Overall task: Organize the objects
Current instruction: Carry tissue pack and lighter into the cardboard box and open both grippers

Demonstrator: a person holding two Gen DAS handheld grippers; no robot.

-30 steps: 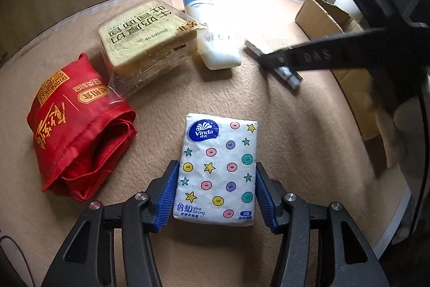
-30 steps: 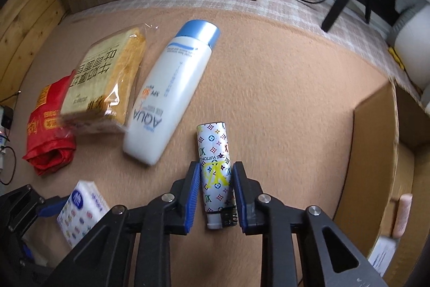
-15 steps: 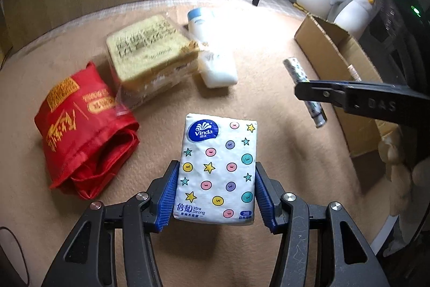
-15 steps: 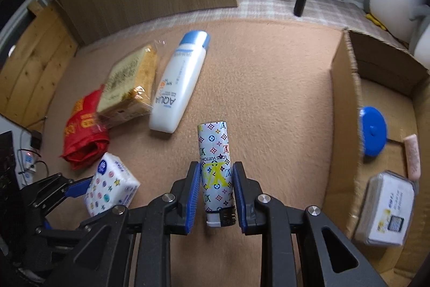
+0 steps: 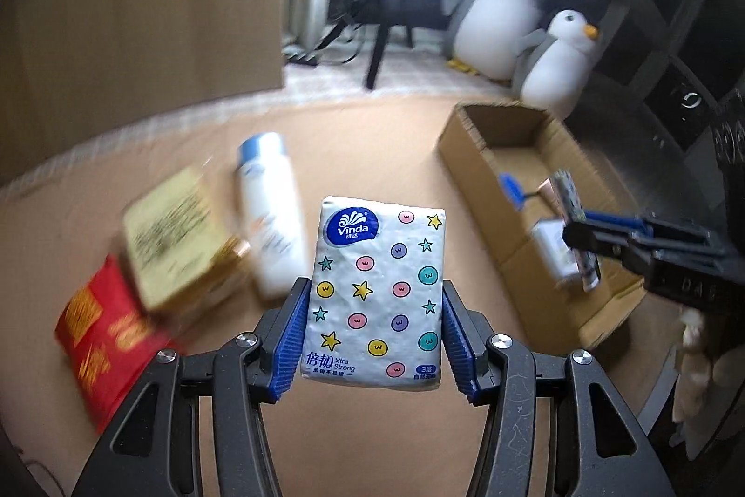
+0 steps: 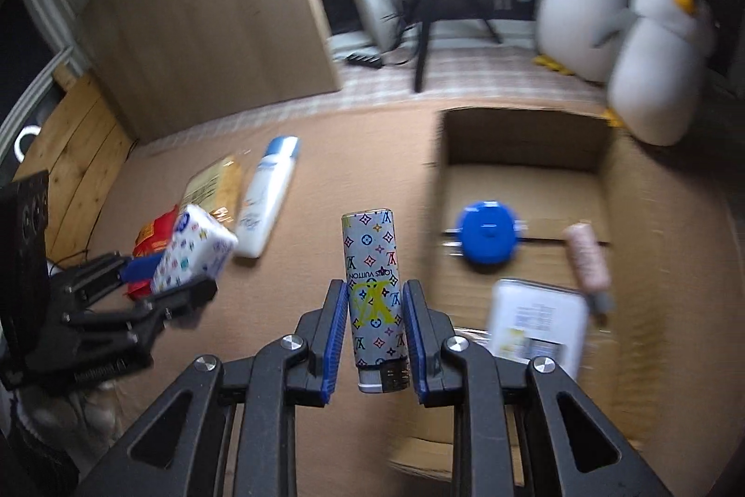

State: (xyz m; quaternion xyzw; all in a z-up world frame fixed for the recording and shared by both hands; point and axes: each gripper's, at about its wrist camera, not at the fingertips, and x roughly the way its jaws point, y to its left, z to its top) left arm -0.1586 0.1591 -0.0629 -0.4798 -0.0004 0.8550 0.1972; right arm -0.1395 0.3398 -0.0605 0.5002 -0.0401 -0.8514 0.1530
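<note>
My left gripper (image 5: 375,338) is shut on a white Vinda tissue pack (image 5: 379,292) with coloured dots and stars, held above the tan tabletop. My right gripper (image 6: 375,338) is shut on a patterned lighter (image 6: 372,287) and holds it in the air at the left edge of the open cardboard box (image 6: 652,217). The right gripper with the lighter (image 5: 575,227) also shows in the left wrist view, over the box (image 5: 475,166). The left gripper with the tissue pack (image 6: 193,250) shows at the left of the right wrist view.
On the table lie a white bottle with a blue cap (image 5: 272,208), a wrapped bread pack (image 5: 179,231) and a red bag (image 5: 107,338). The box holds a blue round lid (image 6: 486,238), a pink tube (image 6: 586,259) and a white packet (image 6: 535,324). Two penguin plush toys (image 6: 652,59) stand behind it.
Both grippers have risen from the table with their objects. The right gripper has carried the lighter rightward to the box. The view now tilts up toward the room.
</note>
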